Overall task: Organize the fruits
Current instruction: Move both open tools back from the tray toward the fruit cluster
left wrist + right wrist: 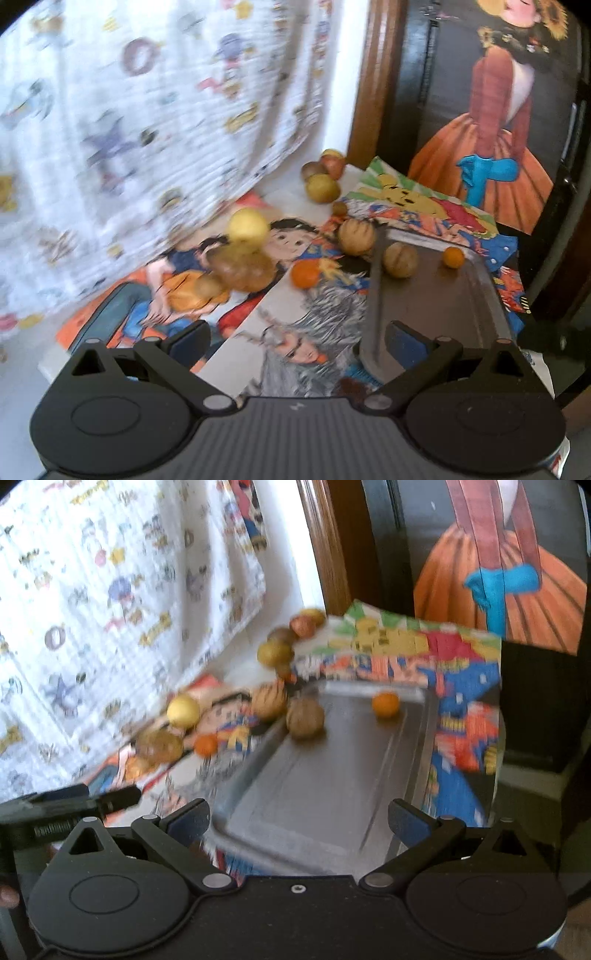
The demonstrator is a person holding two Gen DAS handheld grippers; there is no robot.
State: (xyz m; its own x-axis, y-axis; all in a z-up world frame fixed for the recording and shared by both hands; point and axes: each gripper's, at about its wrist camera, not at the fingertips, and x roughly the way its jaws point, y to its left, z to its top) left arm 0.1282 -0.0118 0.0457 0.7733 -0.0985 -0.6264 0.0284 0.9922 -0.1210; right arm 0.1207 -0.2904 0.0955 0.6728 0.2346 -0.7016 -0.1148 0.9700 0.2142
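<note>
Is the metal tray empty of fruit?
No, a small orange fruit and a tan ribbed fruit sit at the far end of the tray.

You see a grey metal tray [325, 775] lying flat on the picture-covered table, holding a tan ridged fruit [305, 716] near its far left edge and a small orange one [385, 704] at its far end. Outside it, to the left, lie a yellow round fruit [183, 710], another small orange [205, 744] and a striped tan fruit [269, 701]; more cluster farther back [275, 652].

Cartoon-print curtain [147, 129], cartoon posters [424, 206]
</note>
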